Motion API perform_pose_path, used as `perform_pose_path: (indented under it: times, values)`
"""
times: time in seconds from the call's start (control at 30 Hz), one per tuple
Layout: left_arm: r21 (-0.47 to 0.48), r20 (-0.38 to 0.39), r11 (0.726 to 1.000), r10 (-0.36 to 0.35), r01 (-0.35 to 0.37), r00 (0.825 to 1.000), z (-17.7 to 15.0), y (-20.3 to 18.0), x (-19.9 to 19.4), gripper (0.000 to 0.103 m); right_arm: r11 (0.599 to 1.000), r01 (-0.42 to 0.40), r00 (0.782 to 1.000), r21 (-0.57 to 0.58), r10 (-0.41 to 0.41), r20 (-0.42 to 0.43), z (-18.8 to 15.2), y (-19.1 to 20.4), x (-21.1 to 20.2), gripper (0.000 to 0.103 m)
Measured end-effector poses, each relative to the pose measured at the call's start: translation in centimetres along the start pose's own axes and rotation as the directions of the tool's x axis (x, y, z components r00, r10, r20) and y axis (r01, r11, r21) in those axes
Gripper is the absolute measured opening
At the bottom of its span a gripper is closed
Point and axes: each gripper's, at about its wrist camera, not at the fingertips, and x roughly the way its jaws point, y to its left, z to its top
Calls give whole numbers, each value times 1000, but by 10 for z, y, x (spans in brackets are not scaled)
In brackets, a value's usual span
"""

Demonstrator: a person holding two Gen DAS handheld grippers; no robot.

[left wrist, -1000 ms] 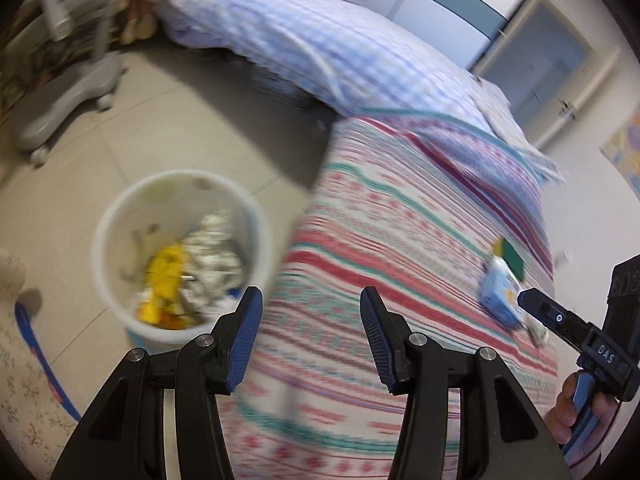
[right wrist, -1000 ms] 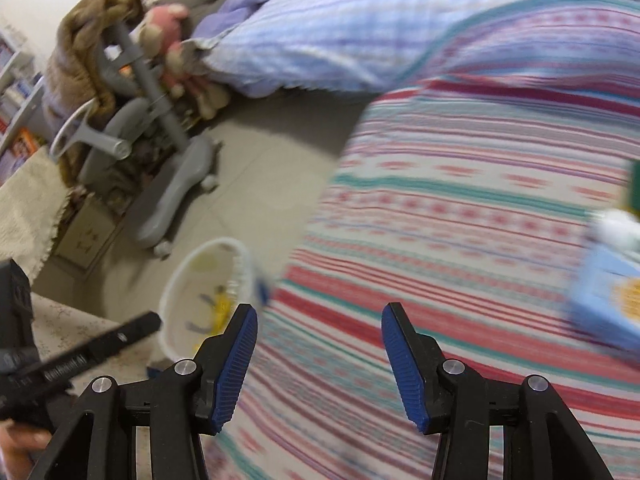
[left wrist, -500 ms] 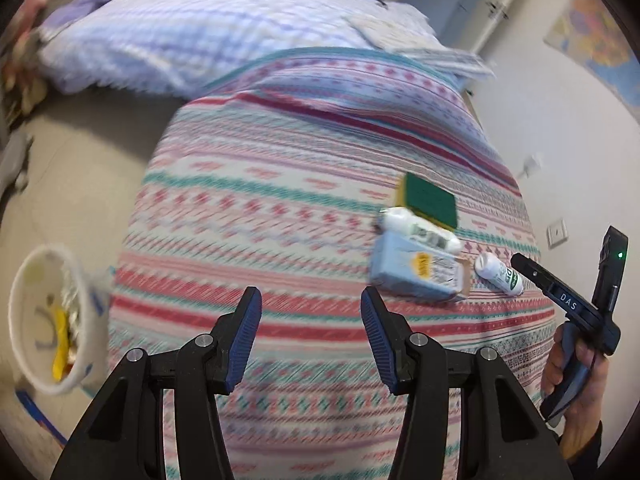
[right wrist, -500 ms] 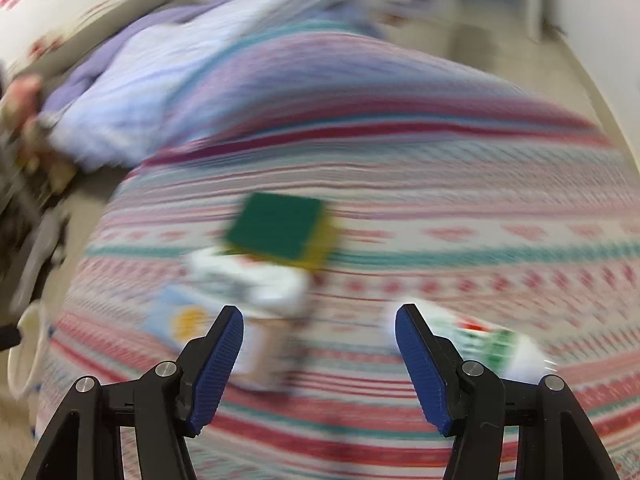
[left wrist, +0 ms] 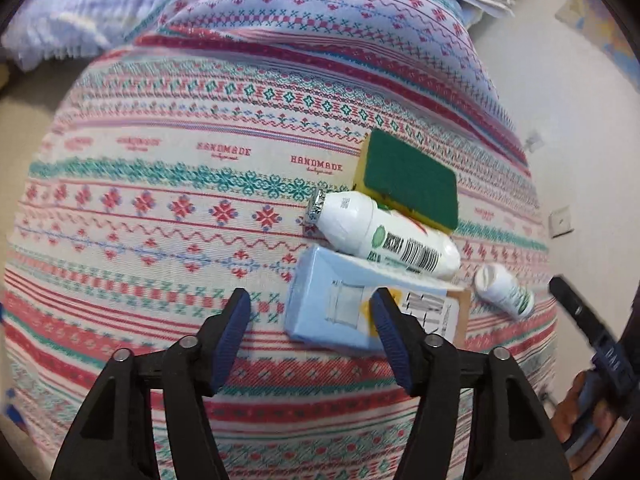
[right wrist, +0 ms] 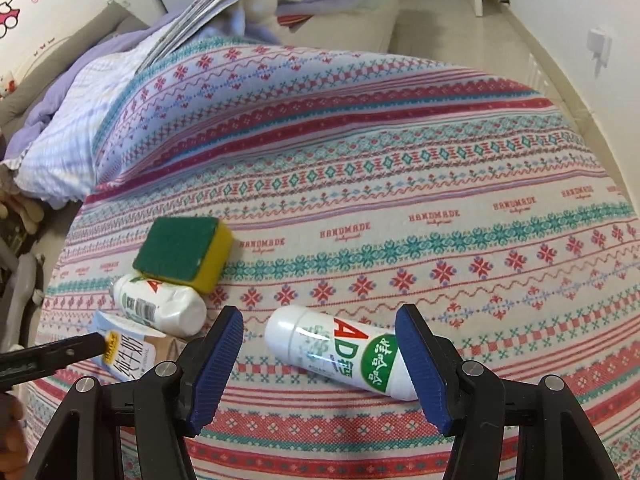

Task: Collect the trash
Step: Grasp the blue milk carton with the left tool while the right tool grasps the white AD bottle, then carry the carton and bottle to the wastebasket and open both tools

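On the patterned bedspread [left wrist: 160,208] lie a light blue carton [left wrist: 332,312], a white bottle [left wrist: 384,236] resting on it, a green and yellow sponge [left wrist: 412,178] and a second small white bottle [left wrist: 504,288]. My left gripper [left wrist: 312,320] is open, its right finger over the carton's near part. My right gripper [right wrist: 320,336] is open with the small white bottle [right wrist: 340,352] lying between its fingers. The right wrist view also shows the sponge [right wrist: 184,252], the other bottle [right wrist: 160,308] and the carton [right wrist: 128,352].
The bedspread [right wrist: 400,160] covers a rounded bed end. A blue checked quilt [right wrist: 72,120] and folded bedding [right wrist: 224,4] lie further back. A white wall [left wrist: 560,100] stands to the right, tiled floor [right wrist: 460,20] beyond the bed. The other gripper's tip [right wrist: 52,354] pokes in at left.
Both grippers swung away from the floor bin onto the bed and moved close to the trash. The right gripper now straddles the small bottle; the left is at the carton.
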Motion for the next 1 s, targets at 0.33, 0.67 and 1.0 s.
perform_pose_path:
  times: [0.33,0.67,1.0]
  values:
    - [-52,54,982,-180,183,982,-11,5,4,40,984,92,993,-155,-102,-58,-8,11,19,68]
    - [8,101,980,-200,200,975,-21,4,-34,30,921,157,974,-358,-204,-99,-24,21,35,68]
    - [4,134,982,-188,189,973,-42,17,-88,29,806,210,952,-553,-297,-71,-41,49,62,63]
